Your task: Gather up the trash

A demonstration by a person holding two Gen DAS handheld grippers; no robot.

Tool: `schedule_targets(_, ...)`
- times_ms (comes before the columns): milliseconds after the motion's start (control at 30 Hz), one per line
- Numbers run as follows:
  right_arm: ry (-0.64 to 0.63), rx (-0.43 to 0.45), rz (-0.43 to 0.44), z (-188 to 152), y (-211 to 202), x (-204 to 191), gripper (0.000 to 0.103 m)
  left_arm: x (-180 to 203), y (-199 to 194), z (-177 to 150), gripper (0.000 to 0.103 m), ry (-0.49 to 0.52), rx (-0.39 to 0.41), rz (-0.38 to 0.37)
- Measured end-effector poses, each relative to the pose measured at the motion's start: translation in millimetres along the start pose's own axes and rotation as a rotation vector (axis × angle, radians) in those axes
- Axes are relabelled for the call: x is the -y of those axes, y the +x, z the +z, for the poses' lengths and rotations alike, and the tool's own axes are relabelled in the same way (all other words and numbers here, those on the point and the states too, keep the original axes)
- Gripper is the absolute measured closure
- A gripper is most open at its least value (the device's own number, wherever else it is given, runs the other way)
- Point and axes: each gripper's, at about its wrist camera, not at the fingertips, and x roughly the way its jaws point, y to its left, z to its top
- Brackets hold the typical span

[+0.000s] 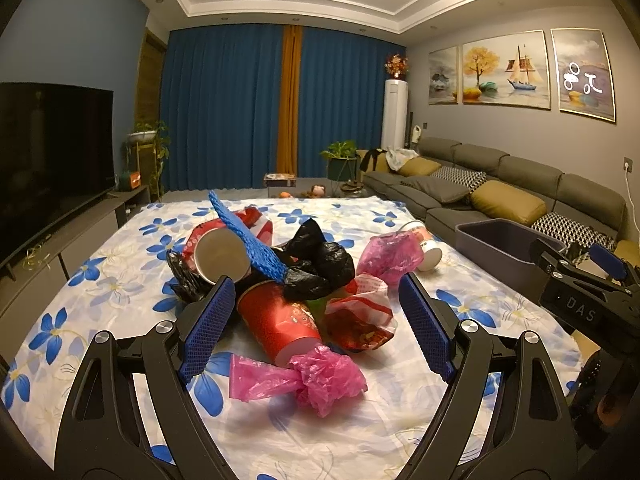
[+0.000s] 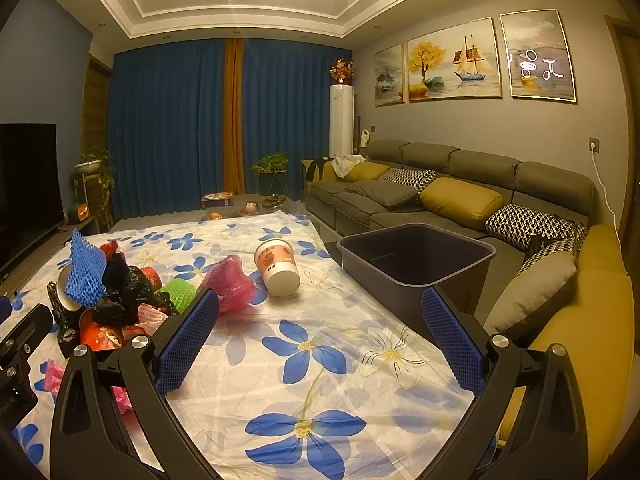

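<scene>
Trash heap (image 1: 280, 280) piled on flower-print cloth (image 1: 120, 280) over the table, seen close only from the left wrist view: silver-bottomed can (image 1: 220, 258) at left, blue foam net (image 1: 248, 236) draped across it, black bag (image 1: 320, 264) behind, red paper cup (image 1: 280, 320) lying on its side in the middle, red-and-white wrapper (image 1: 360, 316) to its right, pink bag (image 1: 304, 376) nearest the camera. Left gripper (image 1: 316, 320) spread wide, blue pads either side of the red cup, touching nothing visible. Further right, second pink bag (image 1: 390, 258) against a tipped white tub (image 1: 426, 248). Grey bin (image 1: 496, 240) cut off by the other gripper's body at the right edge.

From the right wrist view, same heap squeezed to the left edge, partly hidden behind the gripper finger; green foam net (image 2: 178, 292) visible here, barely seen in the other view. White tub (image 2: 278, 266) on its side, print too small to read. Right gripper (image 2: 320, 340) open, only bare cloth between the pads. Grey bin (image 2: 416, 256) just off the table's right edge beside the sofa (image 2: 440, 184); visible inside looks empty, floor partly hidden by the near wall.
</scene>
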Motion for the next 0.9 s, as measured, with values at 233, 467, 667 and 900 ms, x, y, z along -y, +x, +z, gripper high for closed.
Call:
schedule_targets(233, 0.000, 0.003, 0.000, -0.2, -0.4, 0.8, 0.005, 0.5, -0.3, 0.7, 0.020, 0.000, -0.001, -0.001)
schedule_targets(467, 0.000, 0.005, -0.004, -1.2, -0.8, 1.0, 0.005, 1.3, 0.0, 0.7, 0.020, -0.003, -0.003, -0.004)
schedule_targets(667, 0.004, 0.004, -0.003, -1.4, -1.3, 3.1, 0.005, 2.4, 0.7, 0.9, 0.020, -0.001, -0.003, -0.005)
schedule_targets(900, 0.005, 0.005, -0.005, -1.2, -1.2, 3.3, 0.005, 4.6, 1.1, 1.5, 0.020, 0.005, -0.001, -0.007)
